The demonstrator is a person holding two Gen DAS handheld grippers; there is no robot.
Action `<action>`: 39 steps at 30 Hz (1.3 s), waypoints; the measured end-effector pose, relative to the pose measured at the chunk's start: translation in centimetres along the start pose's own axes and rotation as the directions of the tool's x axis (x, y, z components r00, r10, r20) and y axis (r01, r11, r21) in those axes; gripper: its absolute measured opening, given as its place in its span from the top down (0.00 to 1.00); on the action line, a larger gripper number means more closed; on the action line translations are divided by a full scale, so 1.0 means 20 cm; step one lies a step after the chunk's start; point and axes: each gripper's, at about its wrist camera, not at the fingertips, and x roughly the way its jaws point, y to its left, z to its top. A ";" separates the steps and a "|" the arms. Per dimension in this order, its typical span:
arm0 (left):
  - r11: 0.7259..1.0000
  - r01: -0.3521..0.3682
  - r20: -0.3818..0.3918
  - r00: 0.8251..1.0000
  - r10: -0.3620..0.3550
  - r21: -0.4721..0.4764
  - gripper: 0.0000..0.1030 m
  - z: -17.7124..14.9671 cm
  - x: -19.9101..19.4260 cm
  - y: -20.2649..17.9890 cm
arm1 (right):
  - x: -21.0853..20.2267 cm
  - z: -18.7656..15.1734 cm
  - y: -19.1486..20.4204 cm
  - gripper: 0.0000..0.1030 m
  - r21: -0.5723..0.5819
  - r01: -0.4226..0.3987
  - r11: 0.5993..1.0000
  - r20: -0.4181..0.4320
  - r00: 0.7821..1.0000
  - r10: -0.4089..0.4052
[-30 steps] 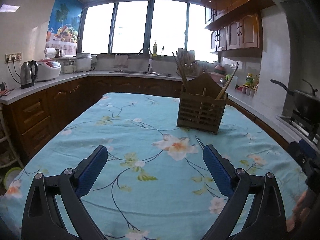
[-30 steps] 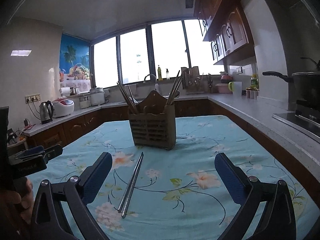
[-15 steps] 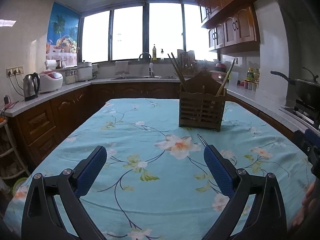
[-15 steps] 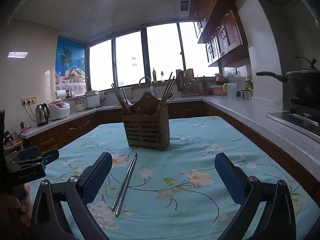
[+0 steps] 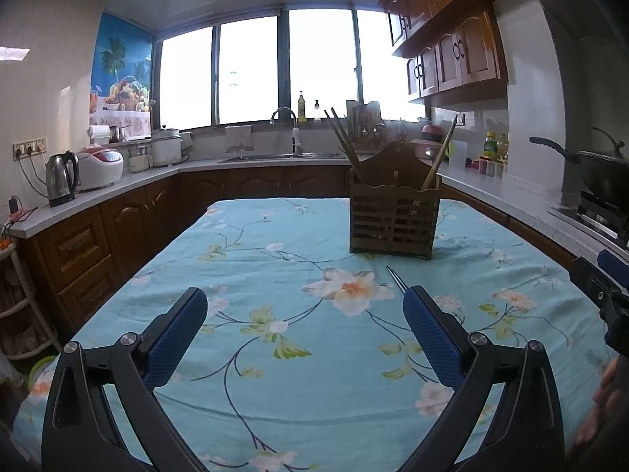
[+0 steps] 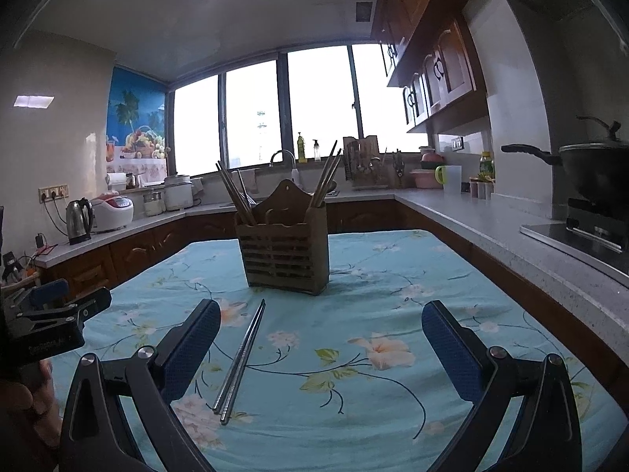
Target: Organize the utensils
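From the left wrist view, the left claw [image 5: 304, 308] hangs spread wide above the tabletop [image 5: 275, 354], which wears a blue floral cloth, and pinches nothing. Past it stands the slatted wooden utensil holder [image 5: 394, 220], with wooden chopsticks leaning out of both ends. Only the tip of the metal chopsticks [image 5: 395, 277] shows; the rest is hidden behind the right-hand finger [image 5: 432, 334]. At the right edge the right claw [image 5: 609, 275] is cut off by the frame.

From the right wrist view, the right claw [image 6: 320, 316] is likewise spread and empty. The metal chopsticks [image 6: 241, 358] lie together on the cloth in full sight, near the holder [image 6: 285, 249] but not touching it, their near ends just beside the left-hand finger [image 6: 192, 346]. The left claw [image 6: 59, 306] shows only partly at the left edge.
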 end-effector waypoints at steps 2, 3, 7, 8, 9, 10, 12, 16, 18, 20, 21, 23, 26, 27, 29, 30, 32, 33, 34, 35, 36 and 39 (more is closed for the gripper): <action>1.000 0.000 0.001 1.000 0.000 0.003 0.01 0.00 0.00 0.00 | 0.00 0.00 0.00 0.00 -0.004 0.000 1.000 0.000 1.000 0.000; 1.000 -0.001 0.002 1.000 0.001 0.004 0.01 0.00 -0.01 -0.01 | 0.00 0.00 0.00 0.00 -0.004 -0.001 1.000 -0.001 1.000 0.001; 1.000 -0.006 0.005 1.000 0.006 0.008 0.01 0.00 -0.01 -0.01 | 0.00 0.00 0.00 0.00 -0.002 -0.002 1.000 -0.002 1.000 0.002; 1.000 -0.006 0.006 1.000 0.006 0.008 0.01 0.00 -0.01 -0.01 | 0.00 0.00 0.00 0.00 -0.003 -0.002 1.000 -0.001 1.000 0.002; 1.000 -0.005 0.007 1.000 0.005 0.009 0.01 0.00 -0.01 -0.01 | 0.00 0.00 0.00 0.00 -0.004 -0.002 1.000 -0.001 1.000 0.002; 1.000 -0.005 0.009 1.000 0.005 0.009 0.01 0.00 -0.01 -0.01 | 0.00 0.00 0.00 0.00 -0.005 -0.002 1.000 -0.001 1.000 0.002; 1.000 -0.005 0.012 1.000 0.005 0.012 0.01 0.00 -0.01 -0.01 | 0.00 0.00 0.01 0.00 -0.007 -0.003 1.000 -0.002 1.000 0.003; 1.000 -0.004 0.014 1.000 0.004 0.017 0.00 0.00 -0.01 -0.02 | 0.01 0.00 0.01 0.00 -0.010 -0.005 1.000 -0.002 1.000 0.005; 1.000 -0.005 0.014 1.000 0.005 0.020 0.00 0.00 -0.01 -0.02 | 0.01 -0.01 0.01 0.00 -0.009 -0.005 1.000 -0.003 1.000 0.005; 1.000 -0.005 0.016 1.000 0.004 0.019 0.00 0.01 -0.01 -0.02 | 0.01 -0.01 0.01 0.00 -0.008 -0.005 1.000 -0.004 1.000 0.005; 1.000 -0.005 0.015 1.000 0.005 0.018 0.00 0.00 -0.01 -0.02 | 0.01 -0.01 0.01 0.00 -0.008 -0.005 1.000 -0.003 1.000 0.005; 1.000 -0.005 0.015 1.000 0.005 0.017 0.00 0.01 -0.01 -0.02 | 0.01 -0.01 0.01 0.00 -0.009 -0.005 1.000 -0.004 1.000 0.005; 1.000 -0.005 0.015 1.000 0.005 0.018 0.00 0.01 -0.01 -0.02 | 0.01 -0.01 0.01 0.00 -0.008 -0.005 1.000 -0.004 1.000 0.005; 1.000 -0.007 0.015 1.000 0.007 0.018 0.00 0.01 -0.01 -0.02 | 0.01 0.00 0.01 0.00 -0.008 -0.005 1.000 -0.004 1.000 0.005; 1.000 -0.008 0.012 1.000 0.007 0.019 0.00 0.01 -0.01 -0.02 | 0.01 -0.01 0.01 0.00 -0.008 -0.006 1.000 -0.004 1.000 0.006; 1.000 -0.006 0.012 1.000 0.006 0.019 0.00 0.01 -0.01 -0.02 | 0.01 -0.01 0.01 0.00 -0.008 -0.006 1.000 -0.004 1.000 0.006; 1.000 -0.006 0.012 1.000 0.006 0.022 0.00 0.01 -0.01 -0.03 | 0.01 -0.01 0.01 0.00 -0.009 -0.007 1.000 -0.004 1.000 0.007; 1.000 -0.007 0.013 1.000 0.007 0.022 0.00 0.02 -0.01 -0.03 | 0.02 -0.01 0.01 0.00 -0.010 -0.007 1.000 -0.004 1.000 0.007; 1.000 -0.007 0.013 1.000 0.007 0.021 0.00 0.02 -0.01 -0.03 | 0.02 -0.01 0.02 0.00 -0.011 -0.007 1.000 -0.004 1.000 0.007; 1.000 -0.006 0.013 1.000 0.006 0.021 0.00 0.02 -0.01 -0.02 | 0.02 -0.01 0.01 0.00 -0.010 -0.008 1.000 -0.004 1.000 0.008; 1.000 -0.008 0.014 1.000 0.007 0.020 0.00 0.02 -0.01 -0.02 | 0.02 -0.01 0.01 0.00 -0.010 -0.009 1.000 -0.004 1.000 0.009; 1.000 -0.009 0.013 1.000 0.009 0.017 0.00 0.02 -0.01 -0.02 | 0.02 -0.01 0.01 0.00 -0.011 -0.009 1.000 -0.005 1.000 0.009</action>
